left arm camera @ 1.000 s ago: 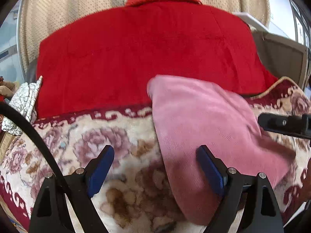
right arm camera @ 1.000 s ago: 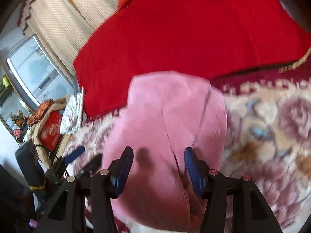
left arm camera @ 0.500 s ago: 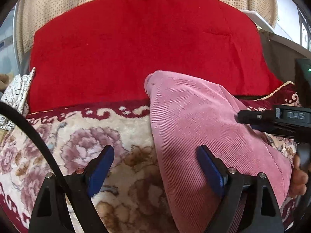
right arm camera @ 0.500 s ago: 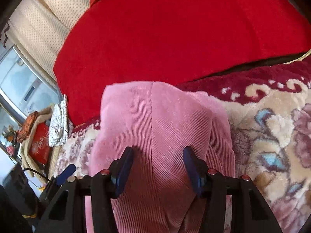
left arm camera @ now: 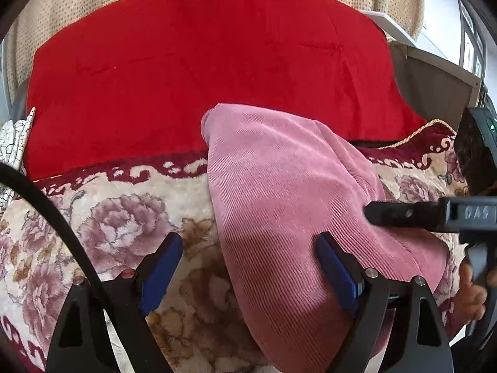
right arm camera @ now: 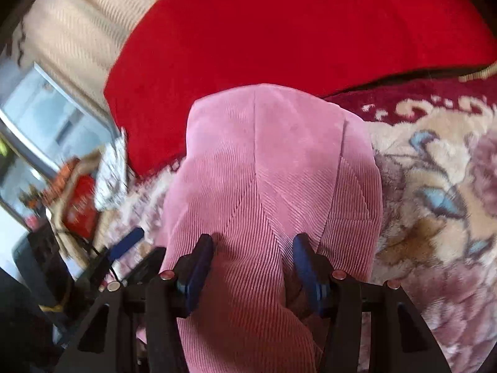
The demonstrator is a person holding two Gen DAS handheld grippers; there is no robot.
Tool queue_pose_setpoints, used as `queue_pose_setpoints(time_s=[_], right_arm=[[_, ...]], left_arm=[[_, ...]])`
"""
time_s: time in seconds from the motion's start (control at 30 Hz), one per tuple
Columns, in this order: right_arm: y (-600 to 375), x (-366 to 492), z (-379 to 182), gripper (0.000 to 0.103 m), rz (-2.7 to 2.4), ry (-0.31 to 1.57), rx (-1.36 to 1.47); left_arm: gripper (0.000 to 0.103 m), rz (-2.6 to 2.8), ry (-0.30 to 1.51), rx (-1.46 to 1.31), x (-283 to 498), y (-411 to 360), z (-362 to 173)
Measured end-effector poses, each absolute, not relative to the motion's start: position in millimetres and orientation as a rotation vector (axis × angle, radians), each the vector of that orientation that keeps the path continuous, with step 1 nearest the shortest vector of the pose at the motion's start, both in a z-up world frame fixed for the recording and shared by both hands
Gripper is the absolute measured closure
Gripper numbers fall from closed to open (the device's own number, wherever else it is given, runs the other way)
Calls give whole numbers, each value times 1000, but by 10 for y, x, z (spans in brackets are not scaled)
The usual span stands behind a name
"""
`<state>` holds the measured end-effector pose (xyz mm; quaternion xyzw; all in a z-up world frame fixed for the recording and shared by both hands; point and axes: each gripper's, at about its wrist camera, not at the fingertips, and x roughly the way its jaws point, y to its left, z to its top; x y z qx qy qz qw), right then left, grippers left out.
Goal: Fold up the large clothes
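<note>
A red blanket [left arm camera: 202, 71] lies beyond the floral blanket [left arm camera: 130, 217].

Both grippers, the left gripper [left arm camera: 248, 267] and the right gripper [right arm camera: 253, 261], have black frames, blue pads and silver screws (some red); a black cable [left arm camera: 46, 211] curves at left.

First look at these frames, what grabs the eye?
The big red blanket fills the back of both views, lying on a floral blanket. In front of it, folded pink corduroy runs down the middle toward the camera. The right gripper straddles the corduroy; the left gripper stands wide open over its left edge.
</note>
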<state>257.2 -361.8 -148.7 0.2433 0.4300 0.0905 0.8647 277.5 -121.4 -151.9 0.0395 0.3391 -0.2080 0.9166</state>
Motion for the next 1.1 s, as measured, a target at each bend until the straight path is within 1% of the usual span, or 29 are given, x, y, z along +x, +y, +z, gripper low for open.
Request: queue_pose_setpoints(time_s=[0.13, 0.23, 0.33, 0.4, 0.43, 0.5, 0.63, 0.8, 0.9, 1.0, 1.1], right_arm=[[-3744, 2462, -1282, 46, 161, 838, 492], [-3931, 2407, -1230, 46, 111, 804, 520], [-4058, 2463, -1397, 44, 114, 862, 583], [-4015, 2557, -1596, 44, 119, 940, 591], [-3997, 2578, -1614, 44, 113, 938, 594], [-4030, 2550, -1533, 43, 117, 914, 608], [-4086, 2384, -1251, 43, 175, 788, 610], [-3954, 2251, -1049, 43, 314, 764, 584], [-3755, 2241, -1072, 43, 403, 812, 549], [-3644, 2355, -1415, 43, 374, 961, 532], [-3709, 2365, -1448, 43, 355, 958, 566]], left_arm=[[15, -368, 632, 94, 2732, -1112, -1428], [15, -350, 649, 58, 2790, -1016, -1431], [15, -373, 719, 95, 2844, -1113, -1592], [15, -367, 693, 123, 2810, -1146, -1559], [15, -357, 677, 148, 2804, -1164, -1531], [15, -345, 661, 148, 2776, -1143, -1503], [15, -323, 660, 105, 2790, -1003, -1457], [15, -329, 675, 80, 2794, -900, -1417], [15, -324, 671, 210, 2737, -1050, -1511], [15, -325, 646, 235, 2701, -1068, -1487], [15, -323, 662, 194, 2737, -1008, -1471]])
